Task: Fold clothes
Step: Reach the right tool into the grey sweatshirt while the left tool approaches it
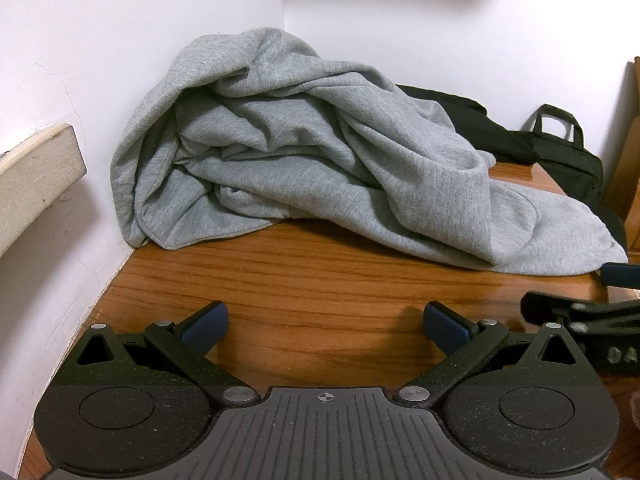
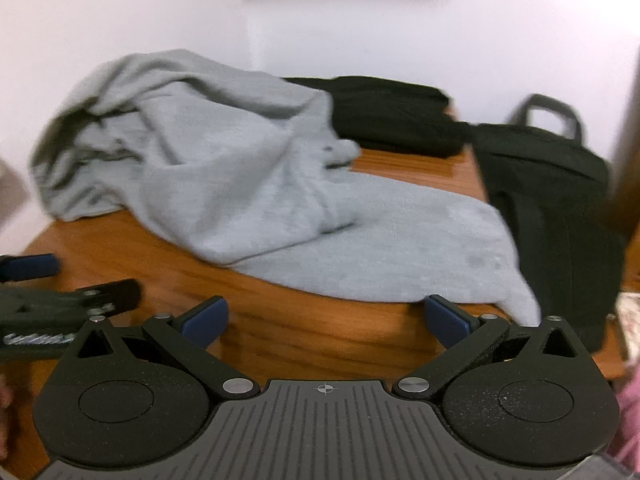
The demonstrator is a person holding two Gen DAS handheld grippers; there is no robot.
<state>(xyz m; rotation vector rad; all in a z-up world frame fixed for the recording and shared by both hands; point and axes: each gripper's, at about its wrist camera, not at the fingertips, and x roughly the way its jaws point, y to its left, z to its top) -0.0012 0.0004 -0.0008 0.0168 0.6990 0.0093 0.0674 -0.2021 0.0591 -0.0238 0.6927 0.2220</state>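
Note:
A grey sweatshirt point(image 1: 304, 156) lies crumpled in a heap on the wooden table point(image 1: 304, 284), piled against the wall corner, with one part spread flat toward the right. It also shows in the right wrist view point(image 2: 248, 184). My left gripper point(image 1: 326, 326) is open and empty, above bare table in front of the heap. My right gripper point(image 2: 326, 318) is open and empty, just short of the sweatshirt's flat near edge. The right gripper shows at the right edge of the left wrist view point(image 1: 588, 316); the left gripper shows at the left of the right wrist view point(image 2: 60, 300).
A black folded garment point(image 2: 392, 112) lies behind the sweatshirt. A black bag with handles point(image 2: 552, 184) stands at the table's right side. White walls point(image 1: 120, 40) meet in a corner behind the heap. A pale ledge point(image 1: 36, 176) juts from the left wall.

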